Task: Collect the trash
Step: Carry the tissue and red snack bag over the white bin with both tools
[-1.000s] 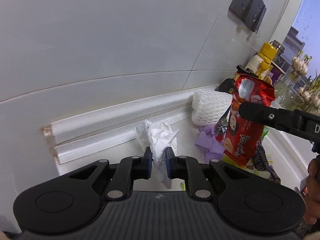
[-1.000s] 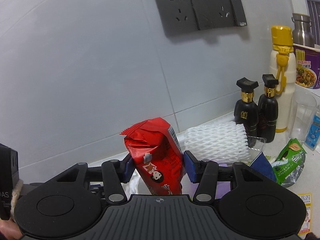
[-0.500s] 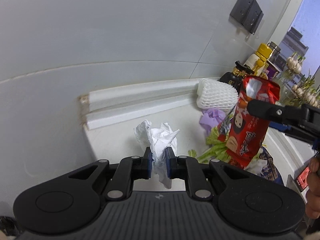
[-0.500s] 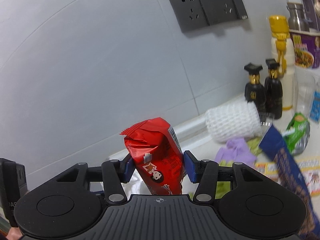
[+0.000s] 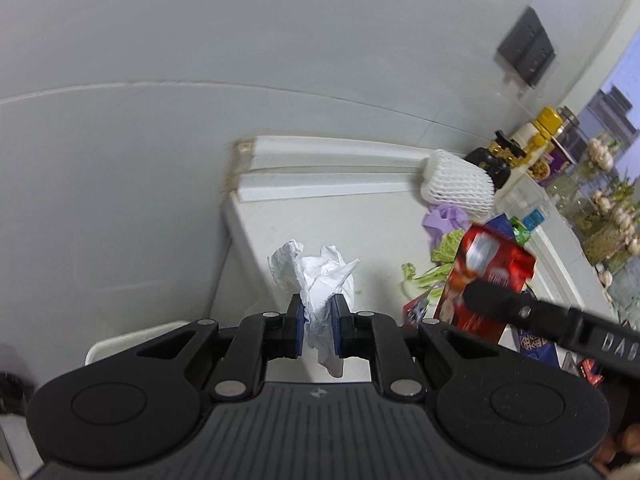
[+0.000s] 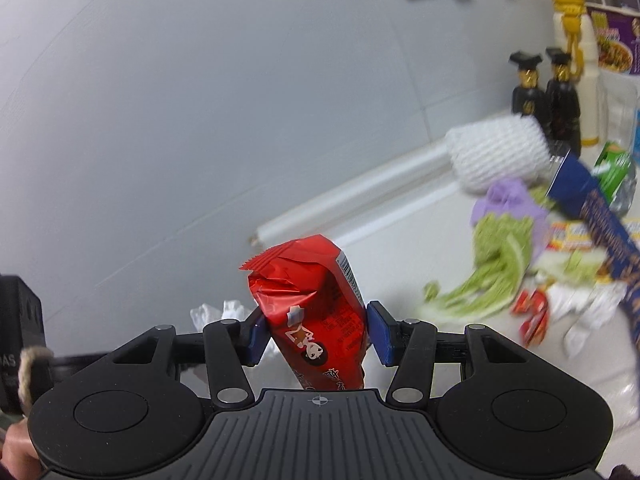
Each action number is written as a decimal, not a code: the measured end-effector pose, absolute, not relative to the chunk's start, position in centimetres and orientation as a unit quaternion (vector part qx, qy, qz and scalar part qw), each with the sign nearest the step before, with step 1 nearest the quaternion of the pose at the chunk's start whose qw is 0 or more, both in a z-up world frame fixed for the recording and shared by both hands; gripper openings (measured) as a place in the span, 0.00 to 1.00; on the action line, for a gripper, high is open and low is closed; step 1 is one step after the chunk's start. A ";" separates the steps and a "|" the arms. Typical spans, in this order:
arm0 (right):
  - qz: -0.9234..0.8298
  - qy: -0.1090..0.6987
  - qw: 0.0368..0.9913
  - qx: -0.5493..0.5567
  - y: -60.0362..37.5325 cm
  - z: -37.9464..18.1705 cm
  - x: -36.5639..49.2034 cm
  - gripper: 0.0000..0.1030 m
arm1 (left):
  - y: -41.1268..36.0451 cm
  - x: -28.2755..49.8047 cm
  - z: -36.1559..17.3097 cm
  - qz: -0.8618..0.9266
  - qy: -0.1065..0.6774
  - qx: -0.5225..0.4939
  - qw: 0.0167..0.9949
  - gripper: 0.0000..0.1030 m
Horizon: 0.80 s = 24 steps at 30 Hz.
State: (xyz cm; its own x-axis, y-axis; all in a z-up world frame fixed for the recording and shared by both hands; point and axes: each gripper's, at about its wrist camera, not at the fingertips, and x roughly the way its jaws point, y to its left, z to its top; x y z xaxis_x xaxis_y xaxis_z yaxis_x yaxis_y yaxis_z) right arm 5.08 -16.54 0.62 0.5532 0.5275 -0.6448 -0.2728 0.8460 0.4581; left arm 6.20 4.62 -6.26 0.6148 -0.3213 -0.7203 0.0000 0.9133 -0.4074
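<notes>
Trash rides pinched in both tools, the left tool (image 5: 316,322) clenched on a crumpled white tissue wad (image 5: 320,280) and the right tool (image 6: 314,334) gripping a red foil snack packet (image 6: 316,316), both lifted off the white table (image 5: 384,240) left of the white foam-net sleeve (image 5: 456,184), presumably for binning together.
</notes>
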 end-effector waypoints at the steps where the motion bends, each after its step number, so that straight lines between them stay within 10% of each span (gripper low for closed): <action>1: 0.233 0.417 0.865 0.154 -16.2 0.5 4.8 0.48 | 5.0 5.9 -6.3 -0.087 0.430 -0.193 0.878 0.12; 24: 0.319 0.499 0.795 0.133 -6.1 -1.3 2.1 0.48 | 14.6 0.4 -10.8 0.039 0.461 -0.308 0.832 0.12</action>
State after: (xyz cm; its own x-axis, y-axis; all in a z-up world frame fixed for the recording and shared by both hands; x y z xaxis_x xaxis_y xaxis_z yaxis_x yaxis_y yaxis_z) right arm 2.12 -6.05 -1.27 0.2987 0.6395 -0.7084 -0.3733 0.7614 0.5300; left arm 0.37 14.56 -10.77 0.5725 -0.2195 -0.7900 -0.3480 0.8073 -0.4766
